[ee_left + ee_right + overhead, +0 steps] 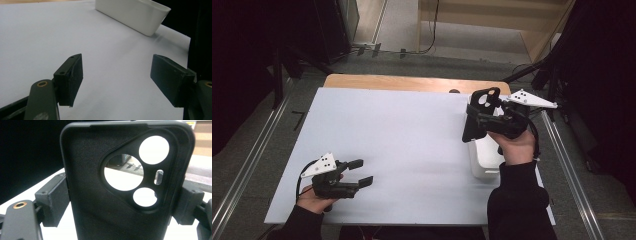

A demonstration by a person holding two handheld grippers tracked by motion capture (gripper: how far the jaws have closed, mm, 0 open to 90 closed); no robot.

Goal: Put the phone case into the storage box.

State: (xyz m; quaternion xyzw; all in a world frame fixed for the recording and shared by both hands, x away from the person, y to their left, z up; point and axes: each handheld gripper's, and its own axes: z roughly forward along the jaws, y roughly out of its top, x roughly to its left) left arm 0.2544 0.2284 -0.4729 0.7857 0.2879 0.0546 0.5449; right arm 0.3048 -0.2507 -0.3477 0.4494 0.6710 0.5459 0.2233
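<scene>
1. Clamping a black phone case (120,195) by its two side edges, the right tool (479,117) is holding it upright at right of centre in the high view.
2. Case is hanging above a white tub (484,157), which is sitting at the right side of the white counter (402,145).
3. Left tool (359,172) is resting at lower left of the high view, jaws standing apart with nothing between them.
4. Left tool's own view is showing the tub (140,15) at upper right.
</scene>
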